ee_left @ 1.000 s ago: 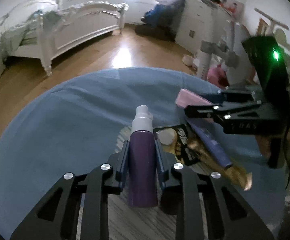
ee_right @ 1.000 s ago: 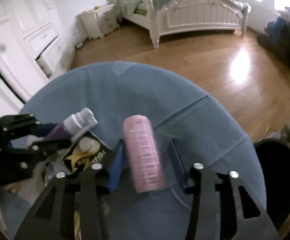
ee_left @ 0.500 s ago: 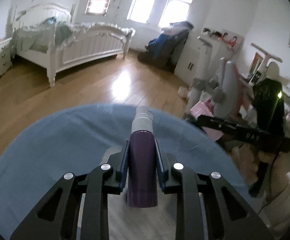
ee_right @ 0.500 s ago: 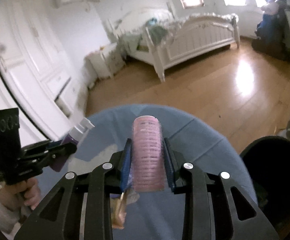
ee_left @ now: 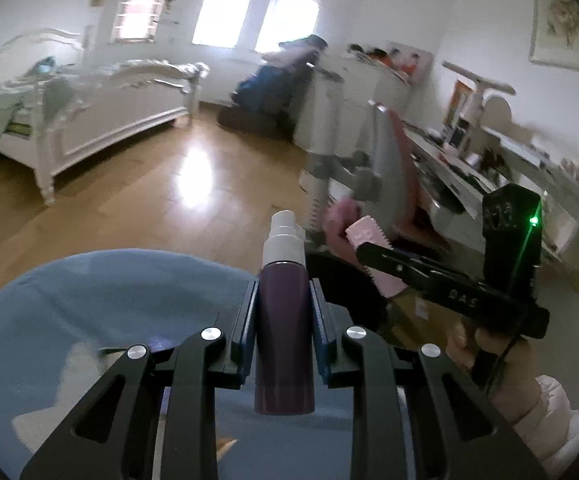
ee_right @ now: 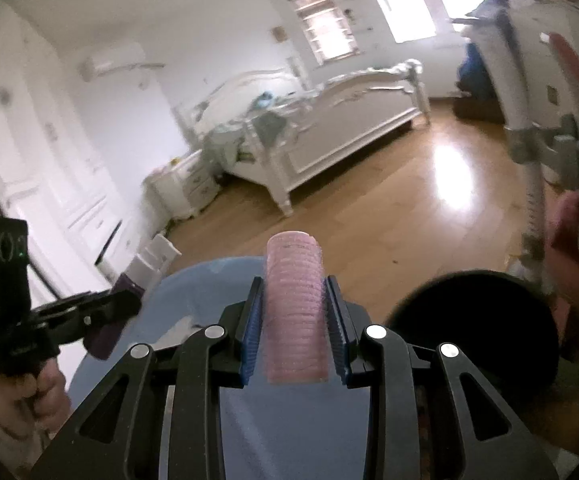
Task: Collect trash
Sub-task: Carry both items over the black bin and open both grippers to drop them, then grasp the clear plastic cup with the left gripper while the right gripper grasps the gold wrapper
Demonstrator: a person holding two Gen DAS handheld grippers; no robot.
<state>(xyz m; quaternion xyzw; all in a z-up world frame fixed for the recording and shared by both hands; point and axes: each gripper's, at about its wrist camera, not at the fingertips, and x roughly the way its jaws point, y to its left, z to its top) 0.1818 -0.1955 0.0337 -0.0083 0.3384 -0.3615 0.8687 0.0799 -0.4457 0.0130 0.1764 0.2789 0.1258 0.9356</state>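
Note:
My left gripper (ee_left: 283,308) is shut on a purple spray bottle (ee_left: 284,320) with a white pump top, held upright above the blue round table (ee_left: 89,312). My right gripper (ee_right: 294,312) is shut on a pink ribbed hair roller (ee_right: 294,312). In the left wrist view the right gripper (ee_left: 373,256) with the pink roller (ee_left: 369,240) hovers to the right, above a black bin (ee_left: 345,292). In the right wrist view the bin (ee_right: 477,320) is at lower right, and the left gripper (ee_right: 125,304) with the purple bottle (ee_right: 109,332) is at left.
A white bed (ee_left: 89,120) stands across the wooden floor (ee_left: 169,200). A grey and pink chair (ee_left: 389,176) and a cluttered desk (ee_left: 509,168) are to the right. White wardrobes (ee_right: 29,160) line the left wall. A light patch (ee_left: 61,384) lies on the table.
Both grippers have lifted their objects off the table and swung right toward the black bin. The wrappers and tube on the table have dropped out of view.

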